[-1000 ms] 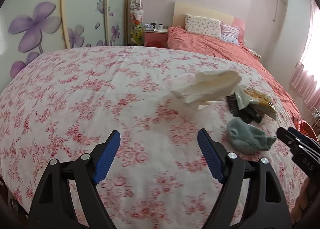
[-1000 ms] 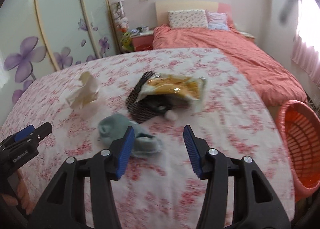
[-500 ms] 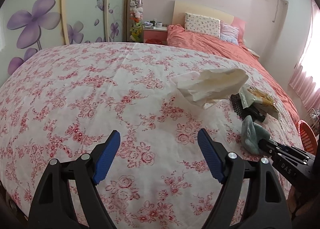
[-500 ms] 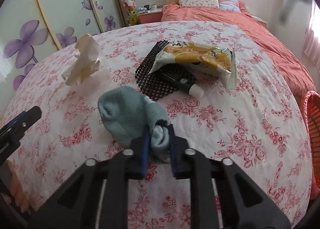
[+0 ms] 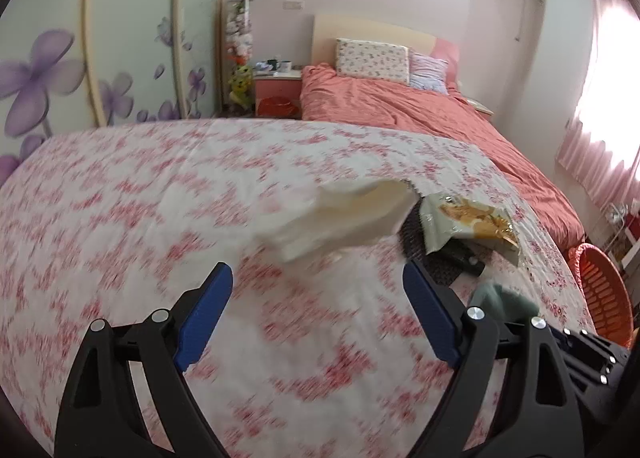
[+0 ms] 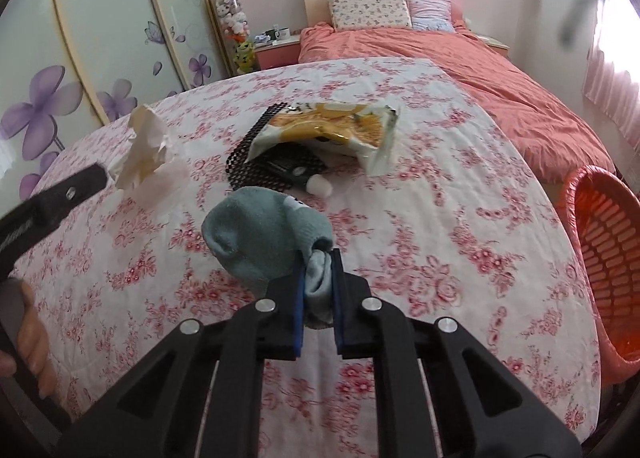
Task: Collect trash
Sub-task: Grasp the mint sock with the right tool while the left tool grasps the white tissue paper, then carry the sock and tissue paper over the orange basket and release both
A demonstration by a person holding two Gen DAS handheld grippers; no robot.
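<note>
At the bottom centre of the right wrist view, the right claw (image 6: 317, 294) is pinching the cuff of a grey-blue sock (image 6: 264, 236), its blue pads having just closed on the fabric, while the sock's body is bulging above them over the floral bedspread (image 6: 440, 185). In the left wrist view the left claw (image 5: 318, 314) is standing spread, having just been opening wider, with only bedspread between its 2 fingers. Beyond it, at mid-frame, a crumpled white tissue (image 5: 348, 217) is lying, a snack wrapper (image 5: 468, 223) is sitting to its right on a black mesh mat (image 6: 260, 161), and an orange basket (image 6: 608, 258) is showing at the right edge.
</note>
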